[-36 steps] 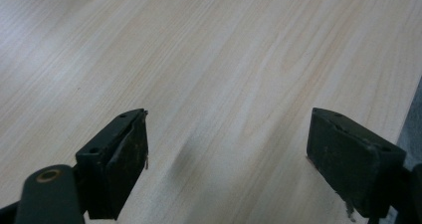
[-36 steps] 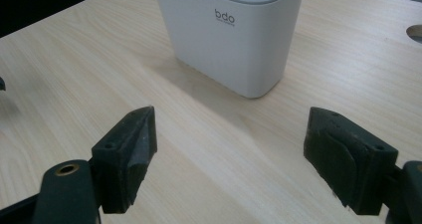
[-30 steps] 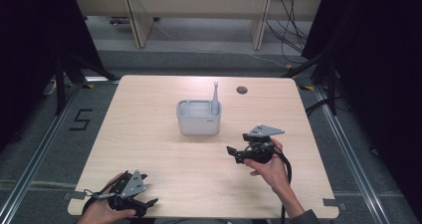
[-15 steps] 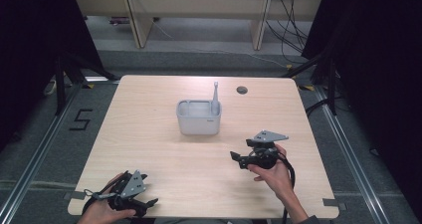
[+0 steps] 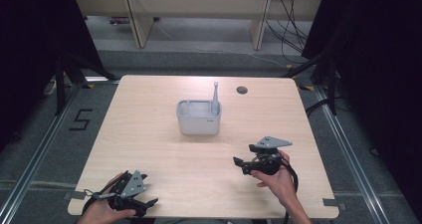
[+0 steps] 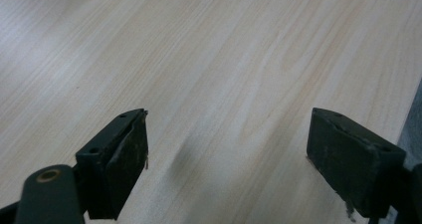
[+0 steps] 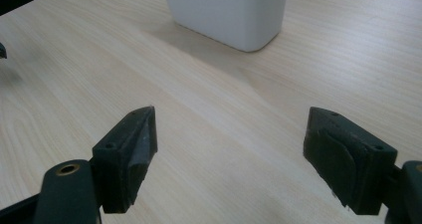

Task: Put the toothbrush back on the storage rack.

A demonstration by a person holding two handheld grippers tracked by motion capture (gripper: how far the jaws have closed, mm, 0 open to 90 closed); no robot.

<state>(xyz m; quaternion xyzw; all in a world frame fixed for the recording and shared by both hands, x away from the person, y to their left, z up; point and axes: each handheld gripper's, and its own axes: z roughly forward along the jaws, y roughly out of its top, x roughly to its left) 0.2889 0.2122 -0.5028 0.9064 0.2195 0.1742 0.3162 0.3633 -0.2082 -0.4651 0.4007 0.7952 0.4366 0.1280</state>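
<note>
One grey handle (image 5: 215, 95) juts from the tub (image 5: 198, 125), its lower end hidden.

Right gripper (image 5: 238, 162) nearer the table's (image 5: 149, 134) front edge.

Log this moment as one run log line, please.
left hand-held gripper: open, empty | right hand-held gripper: open, empty | grey tool: upright in white bin

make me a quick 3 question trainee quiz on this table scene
1. True or false: the right gripper holds the grey tool.
2. Where does the grey tool stand? A) flat on the table B) upright in the white container C) in the left gripper
3. How do the jaws of both grippers stand?

Key:
1. False; nothing lies between its jaws.
2. B.
3. Open, over bare table.
</note>
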